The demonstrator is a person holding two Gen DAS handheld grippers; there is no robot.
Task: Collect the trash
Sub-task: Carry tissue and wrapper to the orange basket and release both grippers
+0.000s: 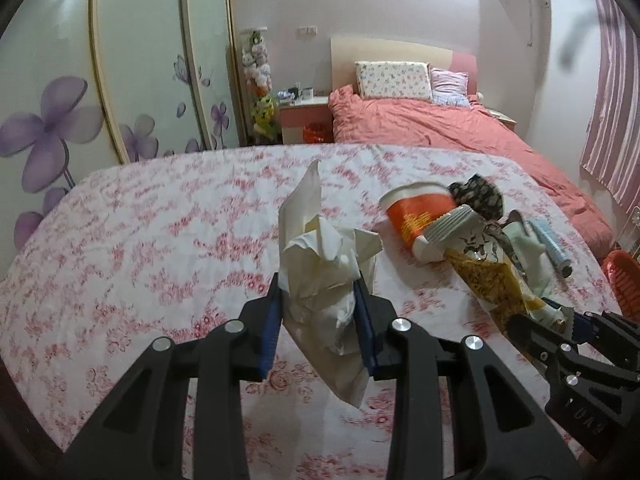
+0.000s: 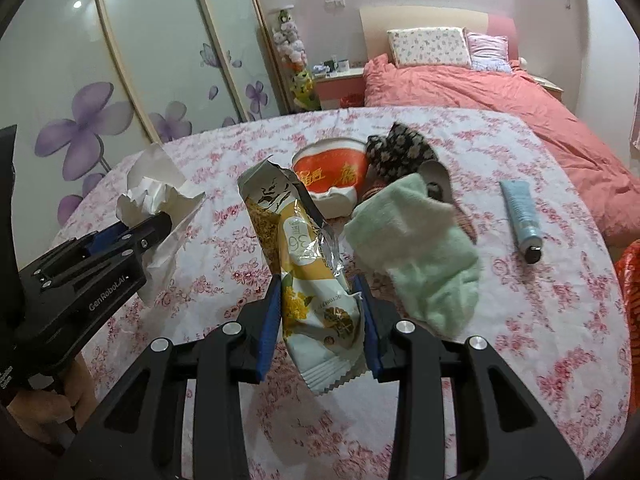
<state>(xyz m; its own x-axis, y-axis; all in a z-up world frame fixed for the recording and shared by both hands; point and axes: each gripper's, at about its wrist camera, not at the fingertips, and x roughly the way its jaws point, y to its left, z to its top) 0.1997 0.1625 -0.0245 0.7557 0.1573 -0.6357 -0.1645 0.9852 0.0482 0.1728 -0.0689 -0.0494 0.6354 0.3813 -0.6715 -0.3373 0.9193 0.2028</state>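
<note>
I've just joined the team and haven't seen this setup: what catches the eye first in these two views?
First, the two tongs, each already gripping litter over the pink floral tablecloth: the left tongs pinch a crumpled white tissue, the right tongs a yellow-and-white snack wrapper. Behind the wrapper lie an orange paper cup on its side, a pale green sock and a blue tube to the right.

Bedrm: pink bed [image 1: 440, 128], floral wardrobe doors [image 1: 60, 120], striped curtain [image 1: 612, 120], nightstand [image 1: 304, 114].
</note>
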